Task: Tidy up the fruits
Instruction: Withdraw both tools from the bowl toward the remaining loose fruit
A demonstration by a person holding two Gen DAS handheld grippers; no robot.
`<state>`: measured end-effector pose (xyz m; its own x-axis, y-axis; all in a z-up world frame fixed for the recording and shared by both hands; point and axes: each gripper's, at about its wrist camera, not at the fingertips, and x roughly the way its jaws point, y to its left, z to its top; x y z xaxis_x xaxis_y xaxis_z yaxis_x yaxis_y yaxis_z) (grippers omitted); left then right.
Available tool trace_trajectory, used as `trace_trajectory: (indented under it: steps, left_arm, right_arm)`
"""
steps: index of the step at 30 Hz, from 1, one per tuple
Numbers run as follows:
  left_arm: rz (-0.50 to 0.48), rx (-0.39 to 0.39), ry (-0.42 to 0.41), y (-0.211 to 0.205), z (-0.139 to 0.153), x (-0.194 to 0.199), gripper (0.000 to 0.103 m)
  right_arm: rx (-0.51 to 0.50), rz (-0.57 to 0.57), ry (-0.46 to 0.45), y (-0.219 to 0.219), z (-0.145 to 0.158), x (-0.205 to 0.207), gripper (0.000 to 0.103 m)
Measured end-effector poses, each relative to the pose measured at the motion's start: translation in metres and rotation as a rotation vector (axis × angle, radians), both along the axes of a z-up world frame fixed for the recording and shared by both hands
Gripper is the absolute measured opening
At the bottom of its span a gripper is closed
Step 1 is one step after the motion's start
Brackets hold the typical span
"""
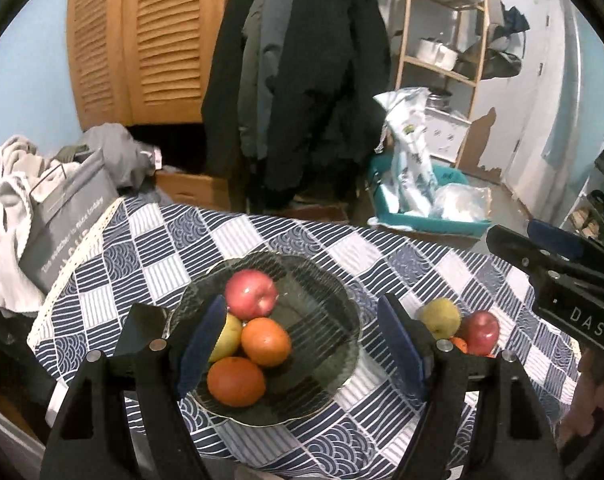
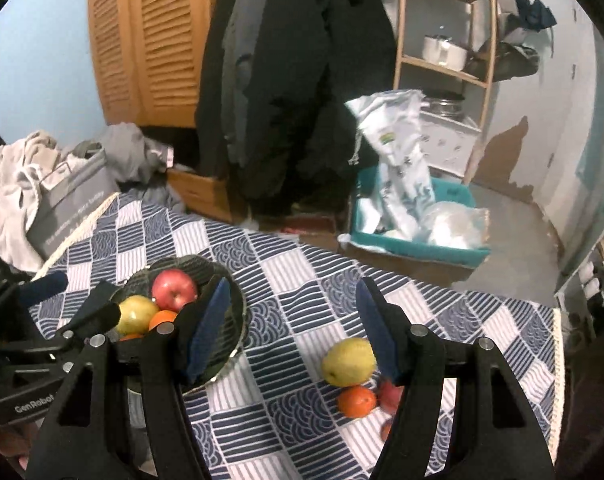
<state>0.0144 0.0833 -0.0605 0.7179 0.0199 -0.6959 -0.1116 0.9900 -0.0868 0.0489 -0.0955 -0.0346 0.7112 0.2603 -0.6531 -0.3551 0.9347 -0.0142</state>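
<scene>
The loose fruit lies on the table (image 2: 302, 280) to the right of the bowl (image 2: 234, 320), and the right gripper (image 2: 290, 332) is the nearer one. In the right wrist view the pear (image 2: 348, 362) sits low and just inside the right finger (image 2: 376, 332), with an orange (image 2: 357, 401) close below it and a red apple (image 2: 390, 396) partly hidden behind that finger. So the fruit lies right of the midline of the fingers, not between them. The right fingers stand wide apart and hold nothing.

The left gripper (image 1: 302, 344) hangs over the bowl (image 1: 342, 312), its fingers also spread wide and empty. The bowl holds a red apple (image 1: 251, 294), two oranges (image 1: 266, 342) and a yellowish fruit. From here the loose pear (image 1: 441, 317) and apple (image 1: 480, 332) lie beyond the left gripper's right finger, well off its line.

My judgement: the right gripper should shift right and down to centre on the pear, which has no strong long axis.
</scene>
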Motion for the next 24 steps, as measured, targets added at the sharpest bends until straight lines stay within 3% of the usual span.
trace_trajectory:
  steps: [24]
  left_arm:
    - [-0.152,0.018,-0.067,-0.068,0.033,-0.006,0.081]
  right_arm:
    - [-0.005,-0.102,-0.088,-0.086,0.029,-0.039,0.066]
